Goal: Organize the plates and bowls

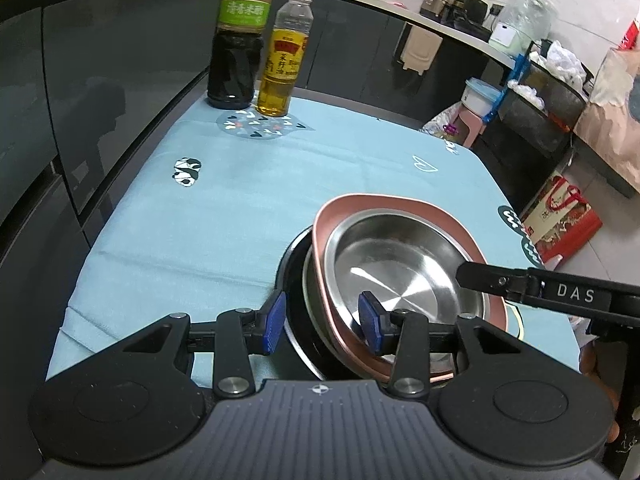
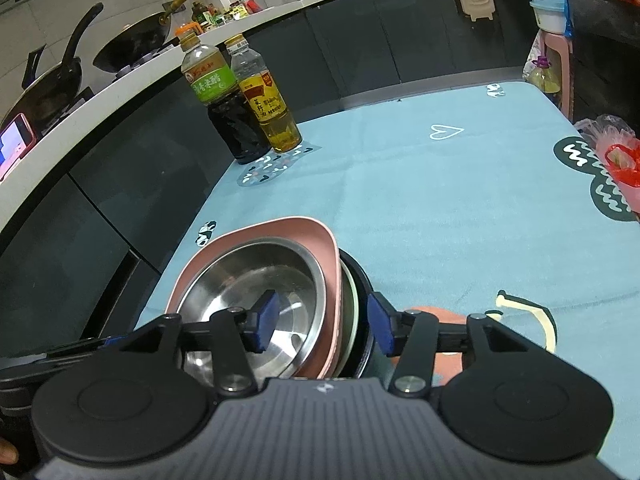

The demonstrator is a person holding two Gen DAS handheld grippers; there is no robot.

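Left wrist view: the stack sits at the bench's (image 1: 208,216) near right edge, steel bowl (image 1: 400,272) in pink plate (image 1: 400,206) on a black dish (image 1: 294,256). Both hand-held grippers, left (image 1: 322,322) and right (image 2: 324,322), straddle opposite rims, spread, pinching nothing. Close evenly before lifting, I judge.

A: What covered the table (image 1: 224,216)?

B: A pale blue cloth (image 2: 420,208), printed with a panda (image 1: 186,171), a white heart outline (image 2: 446,132) and a dark wavy patch (image 2: 588,176).

A: And what stood on it?

B: Two bottles at twelve o'clock, touching; a dark sauce bottle (image 1: 236,52) and an oil bottle (image 1: 282,64) beside it; at six o'clock, a stack of dishes (image 1: 396,276), its black bottom piece (image 1: 294,264) resting on the cloth.
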